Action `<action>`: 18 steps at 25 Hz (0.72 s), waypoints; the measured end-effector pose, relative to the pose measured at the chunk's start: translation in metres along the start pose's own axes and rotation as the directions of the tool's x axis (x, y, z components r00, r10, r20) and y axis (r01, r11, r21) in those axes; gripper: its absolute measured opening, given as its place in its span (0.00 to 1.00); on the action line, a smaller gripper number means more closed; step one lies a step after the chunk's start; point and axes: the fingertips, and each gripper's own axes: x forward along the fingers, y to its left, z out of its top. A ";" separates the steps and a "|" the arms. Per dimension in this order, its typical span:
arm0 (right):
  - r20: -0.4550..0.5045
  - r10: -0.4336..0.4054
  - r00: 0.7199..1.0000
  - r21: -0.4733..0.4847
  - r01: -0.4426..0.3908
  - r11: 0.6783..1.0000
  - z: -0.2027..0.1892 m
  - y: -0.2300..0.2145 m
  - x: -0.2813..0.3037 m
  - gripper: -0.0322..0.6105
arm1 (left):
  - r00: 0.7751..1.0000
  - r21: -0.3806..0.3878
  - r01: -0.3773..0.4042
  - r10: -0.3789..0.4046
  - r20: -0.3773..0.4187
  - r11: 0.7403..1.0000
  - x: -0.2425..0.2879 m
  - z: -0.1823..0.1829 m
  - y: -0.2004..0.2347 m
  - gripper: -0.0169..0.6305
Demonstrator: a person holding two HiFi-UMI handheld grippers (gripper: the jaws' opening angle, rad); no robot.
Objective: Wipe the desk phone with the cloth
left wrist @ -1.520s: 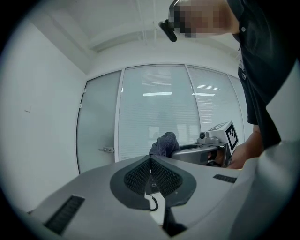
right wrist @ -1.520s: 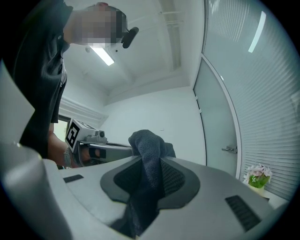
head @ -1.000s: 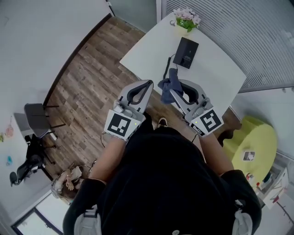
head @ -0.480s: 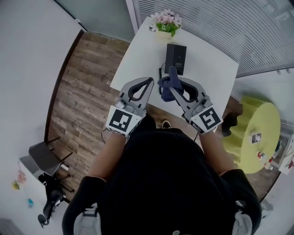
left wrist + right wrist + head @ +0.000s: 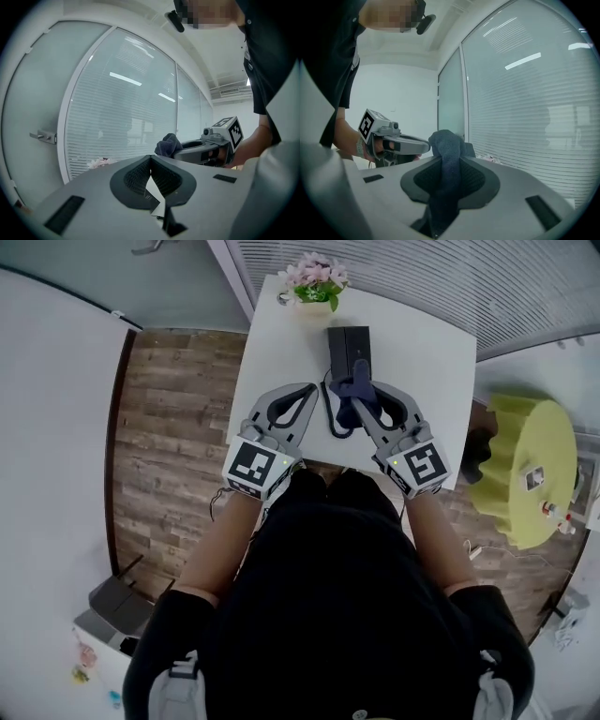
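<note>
The black desk phone (image 5: 347,341) lies on the white table (image 5: 422,352), its cord (image 5: 330,420) curling toward the near edge. My right gripper (image 5: 363,382) is shut on a dark blue cloth (image 5: 350,397), which hangs over the phone's near end. The right gripper view shows the cloth (image 5: 446,147) bunched between the jaws and sticking up past them. My left gripper (image 5: 310,389) hovers just left of the phone, shut and holding nothing; its jaw tips meet in the left gripper view (image 5: 151,158). From there the cloth (image 5: 168,144) shows to the right.
A pot of pink flowers (image 5: 314,279) stands at the table's far edge, just beyond the phone. A window with blinds (image 5: 422,268) runs behind the table. A yellow-green stool (image 5: 525,474) sits to the right, with wooden floor (image 5: 173,427) to the left.
The view has swung so the table lies straight ahead. Both grippers moved forward over the table; the cloth went from short of the phone to over its near end.
</note>
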 end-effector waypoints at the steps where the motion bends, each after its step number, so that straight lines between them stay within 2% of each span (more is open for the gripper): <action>1: -0.012 -0.030 0.999 -0.004 0.030 1.000 -0.004 -0.008 0.003 0.21 | 1.000 -0.006 0.004 -0.004 0.000 1.000 0.005 -0.002 0.004 0.04; 4: -0.052 -0.112 0.992 -0.016 0.112 0.994 -0.017 -0.036 0.011 0.21 | 1.000 -0.022 0.009 -0.009 0.000 1.000 0.022 -0.009 0.013 0.04; 8: -0.093 -0.177 0.980 -0.049 0.173 0.984 -0.036 -0.070 0.026 0.21 | 1.000 -0.032 0.000 0.000 -0.015 1.000 0.048 -0.021 0.023 0.04; 15: -0.163 -0.242 0.957 -0.087 0.230 0.969 -0.081 -0.122 0.057 0.21 | 0.997 -0.008 -0.060 0.060 -0.050 0.998 0.099 -0.053 0.044 0.04; 18: -0.195 -0.253 0.948 -0.096 0.238 0.967 -0.103 -0.140 0.071 0.21 | 0.994 -0.029 -0.083 0.080 -0.076 0.996 0.120 -0.072 0.052 0.04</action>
